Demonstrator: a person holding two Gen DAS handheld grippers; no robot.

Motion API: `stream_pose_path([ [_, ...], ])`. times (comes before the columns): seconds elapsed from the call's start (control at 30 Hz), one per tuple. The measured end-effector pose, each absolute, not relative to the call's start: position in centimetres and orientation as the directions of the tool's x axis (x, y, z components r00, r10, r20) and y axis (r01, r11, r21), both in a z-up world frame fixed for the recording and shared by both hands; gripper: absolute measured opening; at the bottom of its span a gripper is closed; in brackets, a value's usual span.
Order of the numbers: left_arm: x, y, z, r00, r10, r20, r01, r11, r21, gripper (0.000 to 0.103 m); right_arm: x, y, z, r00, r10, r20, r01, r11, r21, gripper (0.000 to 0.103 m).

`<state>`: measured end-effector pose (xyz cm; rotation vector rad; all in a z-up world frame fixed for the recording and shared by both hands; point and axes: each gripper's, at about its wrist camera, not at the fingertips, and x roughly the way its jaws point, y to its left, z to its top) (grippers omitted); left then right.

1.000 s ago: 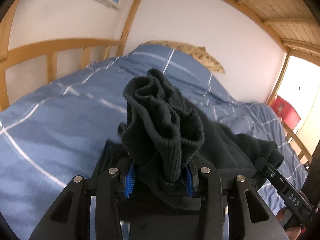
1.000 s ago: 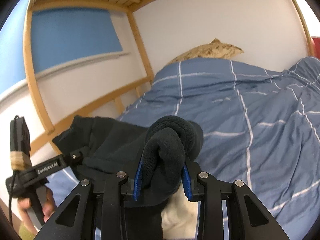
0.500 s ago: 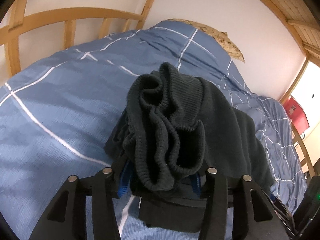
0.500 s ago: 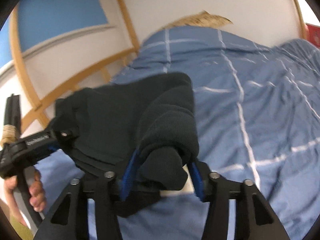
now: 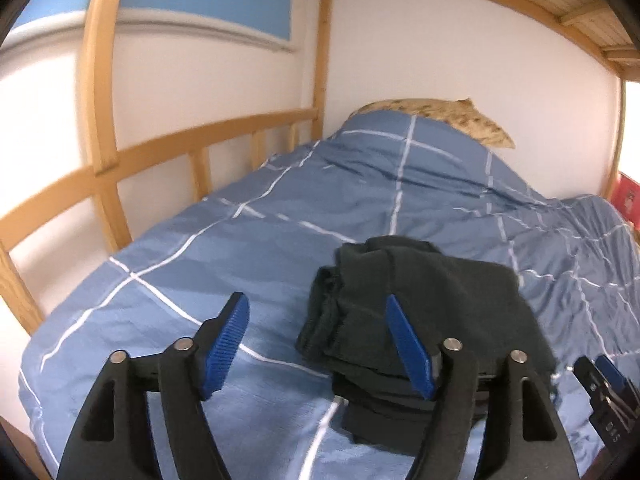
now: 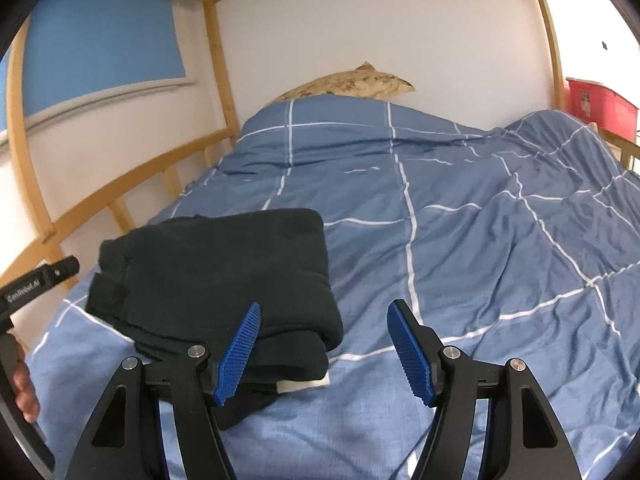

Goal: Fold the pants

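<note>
Black lettering: the left tool's arm, seen in the right wrist view, carries white print that looks like "GenRobot.AI"; the right tool's body at the edge of the left wrist view shows "DAS".
Pants: dark pants [image 6: 224,276] lie folded in a thick stack on the bed, near its foot and toward the railing side; a pale tag or lining shows at the stack's near corner.
Left tool: the left tool [image 5: 320,350] hovers over the near edge of the stack, jaws opening, blue ribbed pads apart; the right-hand pad overlaps the pants in the view, but nothing is pinched between the pads.
Right tool: the right tool [image 6: 324,350] has its jaws opening too, with only duvet seen between the pads; its left-hand pad sits in front of the stack's corner, contact unclear.
Hand: a hand [image 6: 22,388] grips the left tool's handle at the picture's edge.
Bed: a blue duvet [image 6: 460,208] with white grid lines covers it, rumpled on the far side.
Pillow: a tan patterned pillow [image 6: 352,82] lies at the head, against the white wall.
Frame: a wooden railing [image 5: 192,140] and posts run along the wall side, with wooden slats overhead.
Red box: a red box [image 6: 600,108] stands beyond the bed's far side; its label is too small to read.
</note>
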<state>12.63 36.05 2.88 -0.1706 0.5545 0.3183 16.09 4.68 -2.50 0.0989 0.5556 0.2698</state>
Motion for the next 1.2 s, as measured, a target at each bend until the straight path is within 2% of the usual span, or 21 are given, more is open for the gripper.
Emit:
stream_pose_path([
  [0.03, 12.2, 35.3, 3.4, 0.803, 0.256, -0.538, -0.337, 0.940, -0.056, 0.077, 15.7, 4.1, -2.1, 0.822, 0.290, -0.490, -0.233, 0.956, 0.175, 0.067],
  [0.07, 11.9, 34.8, 3.7, 0.804, 0.263, -0.534, -0.334, 0.942, -0.040, 0.079, 15.4, 3.6, -1.9, 0.828, 0.295, -0.477, -0.238, 0.955, 0.178, 0.071],
  [0.1, 11.4, 34.0, 4.1, 0.803, 0.272, -0.531, -0.330, 0.944, -0.016, 0.080, 15.1, 2.9, -1.4, 0.833, 0.301, -0.464, -0.247, 0.953, 0.177, 0.083],
  [0.17, 10.2, 32.2, 4.9, 0.814, 0.269, -0.515, -0.301, 0.953, 0.022, 0.088, 14.7, 2.2, -0.7, 0.837, 0.300, -0.458, -0.254, 0.954, 0.162, 0.091],
  [0.33, 7.7, 27.8, 6.1, 0.849, 0.212, -0.484, -0.224, 0.974, 0.034, 0.098, 13.4, -1.0, 0.8, 0.840, 0.289, -0.459, -0.256, 0.957, 0.134, 0.094],
  [0.47, 5.6, 23.7, 6.2, 0.873, 0.189, -0.450, -0.178, 0.982, 0.067, 0.103, 11.4, -3.5, 1.7, 0.868, 0.256, -0.424, -0.247, 0.966, 0.077, 0.097],
  [0.63, 3.6, 18.6, 5.7, 0.892, 0.178, -0.415, -0.138, 0.983, 0.124, 0.102, 8.8, -6.5, 2.9, 0.887, 0.210, -0.411, -0.226, 0.974, 0.011, 0.100],
  [0.83, 2.5, 14.7, 4.7, 0.884, 0.097, -0.458, -0.064, 0.994, 0.086, 0.103, 5.5, -10.2, 3.4, 0.904, 0.167, -0.393, -0.190, 0.982, -0.020, 0.101],
  [1.2, 0.5, 11.6, 4.0, 0.869, 0.101, -0.485, -0.088, 0.995, 0.050, 0.102, 2.4, -14.8, 2.3, 0.897, 0.111, -0.429, -0.135, 0.991, -0.025, 0.101],
])
